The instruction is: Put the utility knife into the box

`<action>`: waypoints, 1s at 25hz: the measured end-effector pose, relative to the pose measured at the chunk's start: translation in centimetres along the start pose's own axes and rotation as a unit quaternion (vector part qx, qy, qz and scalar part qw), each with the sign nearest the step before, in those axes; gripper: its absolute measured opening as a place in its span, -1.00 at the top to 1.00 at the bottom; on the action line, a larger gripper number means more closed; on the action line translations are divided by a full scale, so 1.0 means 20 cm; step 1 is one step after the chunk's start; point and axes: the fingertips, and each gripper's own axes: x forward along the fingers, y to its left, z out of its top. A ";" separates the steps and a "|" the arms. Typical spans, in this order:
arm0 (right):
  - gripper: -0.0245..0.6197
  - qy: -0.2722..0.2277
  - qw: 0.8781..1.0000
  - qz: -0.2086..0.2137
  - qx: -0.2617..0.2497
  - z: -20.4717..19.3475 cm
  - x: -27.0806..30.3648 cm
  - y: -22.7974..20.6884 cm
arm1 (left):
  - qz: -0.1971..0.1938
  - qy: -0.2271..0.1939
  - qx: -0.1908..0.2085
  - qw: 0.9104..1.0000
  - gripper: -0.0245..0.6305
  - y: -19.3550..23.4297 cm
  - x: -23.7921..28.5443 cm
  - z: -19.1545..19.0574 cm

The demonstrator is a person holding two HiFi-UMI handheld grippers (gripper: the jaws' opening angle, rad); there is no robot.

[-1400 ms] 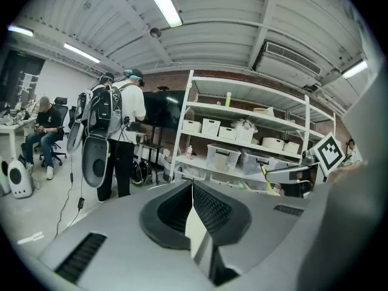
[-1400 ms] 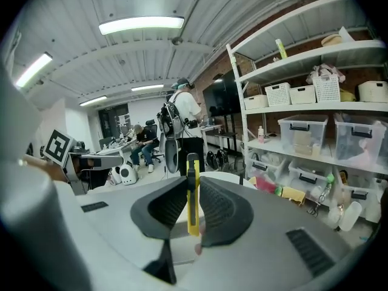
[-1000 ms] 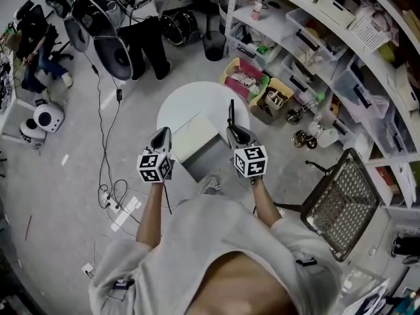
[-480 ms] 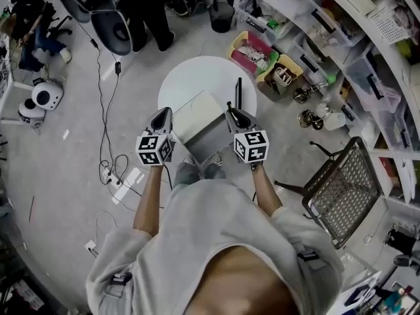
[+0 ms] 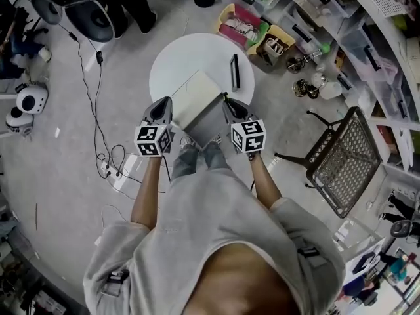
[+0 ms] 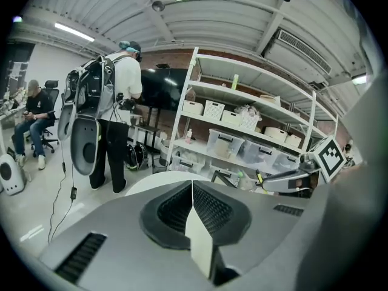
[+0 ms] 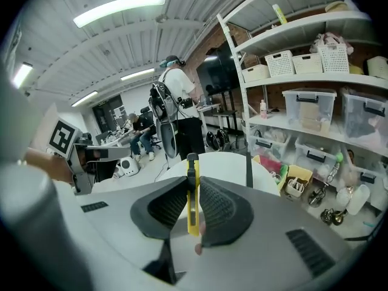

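The round table (image 5: 177,61) is the biggest thing in the working area, set directly in front of the person so both arms reach it. On its near edge sits 1 box (image 5: 197,100), open, with its pale flap thrown back to the far left and its grey inside facing up, which leaves the mouth free for a drop from above.

The 2 grippers flank that box. The left gripper (image 5: 162,107) sits at the box's left side with its jaws closed together on nothing; it seems to be only standing by, perhaps ready to steady the box. The right gripper (image 5: 230,105) is at the box's right side, tilted downward, and is clamped on the knife (image 7: 193,193). The yellow knife stands edge-on between the pads with its dark tip poking out past them, a grip that should let it slide straight off once the jaws part.

A black bar (image 5: 235,71) lies farther back on the table, well apart from the box and out of the way.

The knife is not yet inside the box; bringing it over the mouth and letting go looks like what remains.
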 end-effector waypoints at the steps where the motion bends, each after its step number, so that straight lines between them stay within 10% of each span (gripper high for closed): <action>1: 0.67 0.006 1.000 -0.003 0.002 -0.03 0.00 0.00 | -0.004 0.004 0.000 1.000 0.85 0.00 0.00 -0.02; 9: 0.68 0.068 0.998 0.003 -0.003 -0.29 0.00 0.04 | -0.013 0.038 -0.019 0.999 0.85 0.01 -0.02 -0.21; 14: 0.68 0.140 0.983 0.033 -0.111 -0.45 0.06 0.13 | -0.013 0.044 -0.026 0.999 0.85 0.03 -0.04 -0.27; 20: 0.67 0.208 0.935 0.076 -0.278 -0.57 0.13 0.20 | -0.006 0.042 -0.031 0.999 0.85 0.05 -0.05 -0.26; 25: 0.68 0.244 0.868 0.106 -0.420 -0.64 0.18 0.21 | 0.003 0.037 -0.035 0.999 0.85 0.08 -0.07 -0.26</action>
